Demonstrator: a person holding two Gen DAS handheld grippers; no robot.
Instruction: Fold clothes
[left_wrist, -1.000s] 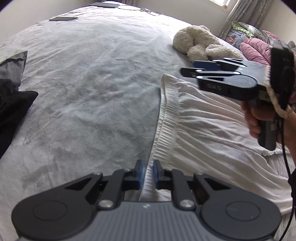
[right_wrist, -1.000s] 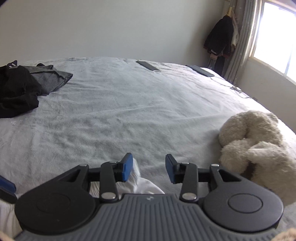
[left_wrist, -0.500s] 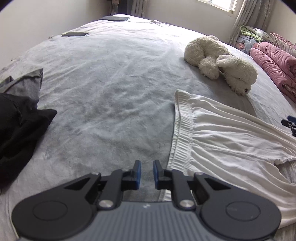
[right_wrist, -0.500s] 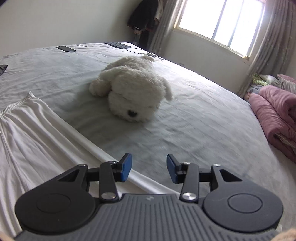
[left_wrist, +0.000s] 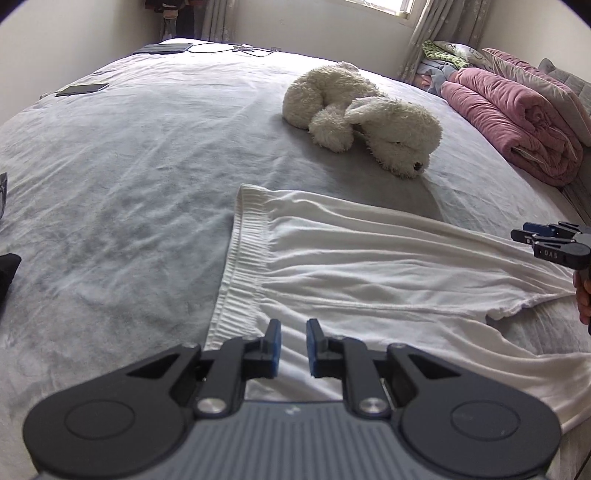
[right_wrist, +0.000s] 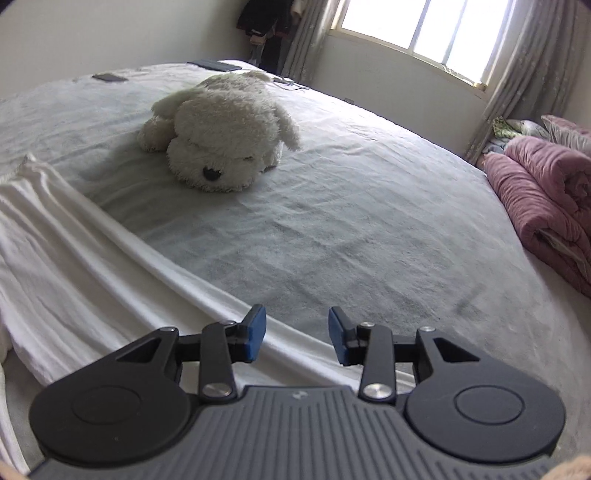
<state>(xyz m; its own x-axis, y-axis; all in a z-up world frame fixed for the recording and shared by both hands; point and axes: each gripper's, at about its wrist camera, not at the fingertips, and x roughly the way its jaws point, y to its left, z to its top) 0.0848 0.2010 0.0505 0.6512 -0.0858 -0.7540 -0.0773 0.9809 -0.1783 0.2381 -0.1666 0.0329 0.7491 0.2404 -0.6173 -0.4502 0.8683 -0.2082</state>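
A white garment (left_wrist: 369, 266) with a ribbed elastic waistband (left_wrist: 240, 266) lies spread flat on the grey bed (left_wrist: 129, 184). My left gripper (left_wrist: 293, 347) hovers over its near part, just right of the waistband. Its blue pads stand a narrow gap apart with nothing pinched. My right gripper (right_wrist: 297, 334) hangs above the garment's (right_wrist: 74, 258) far edge near the leg end. Its jaws are closing, with only cloth and sheet showing below them. The left wrist view catches the right gripper (left_wrist: 532, 234) at the right edge, above the leg end.
A white plush dog (left_wrist: 369, 122) (right_wrist: 221, 140) lies beyond the garment. A rolled pink quilt (left_wrist: 517, 122) (right_wrist: 546, 199) sits at the bed's right side. Dark clothing (left_wrist: 7, 273) pokes in at the left edge. Flat dark devices (left_wrist: 83, 89) lie at the far side.
My left gripper has shifted right, from beside the waistband to over the garment. My right gripper has swung from the waistband end to the leg end and now faces the plush dog.
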